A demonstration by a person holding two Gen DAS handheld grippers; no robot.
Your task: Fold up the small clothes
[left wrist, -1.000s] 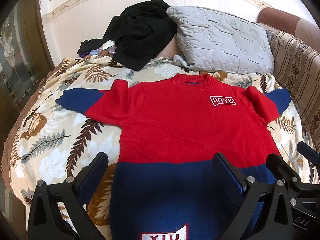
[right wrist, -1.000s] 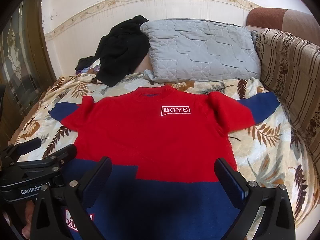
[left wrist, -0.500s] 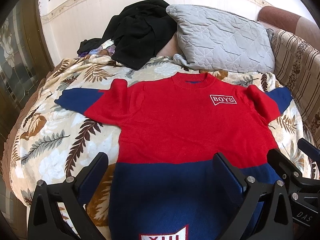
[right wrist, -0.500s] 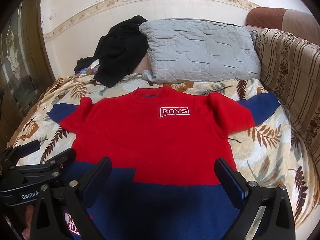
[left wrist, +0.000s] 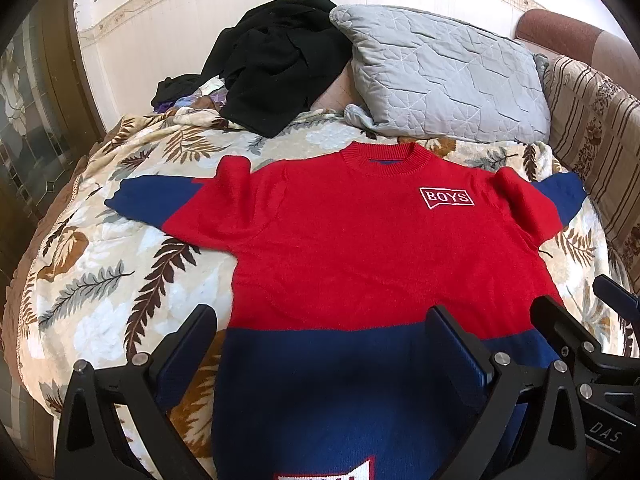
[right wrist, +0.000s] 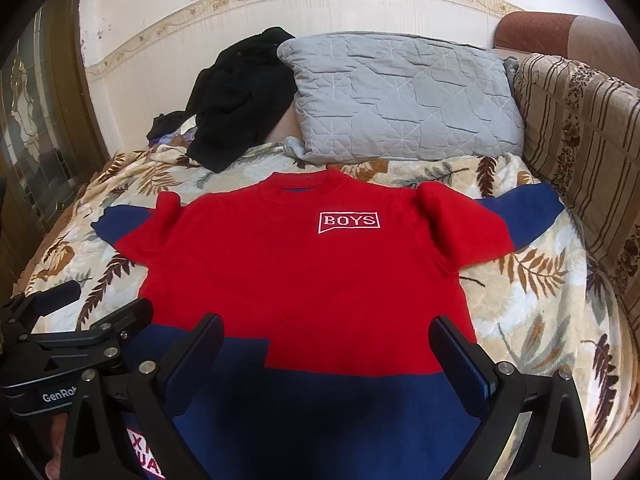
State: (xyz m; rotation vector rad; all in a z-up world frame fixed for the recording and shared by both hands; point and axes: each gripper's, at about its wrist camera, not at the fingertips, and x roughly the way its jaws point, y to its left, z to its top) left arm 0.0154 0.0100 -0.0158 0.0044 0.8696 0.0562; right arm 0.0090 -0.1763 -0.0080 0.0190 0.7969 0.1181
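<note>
Sweater [left wrist: 360, 248] flat on bed [left wrist: 100, 288] for folding; left gripper [left wrist: 320, 344], right gripper [right wrist: 328, 352] jaws apart, empty, above hem.

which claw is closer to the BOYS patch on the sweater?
Right. Right claw sits below the BOYS patch, roughly in line; left claw is off toward the other side, near the hem.

The bed [right wrist: 540, 312] has a leaf-print blanket over it, and a red and navy sweater [right wrist: 304, 280] lies flat on top (front up, "BOYS" showing). At the head: a grey quilted pillow [right wrist: 404, 100] beside a black clothes heap [right wrist: 240, 100].
</note>
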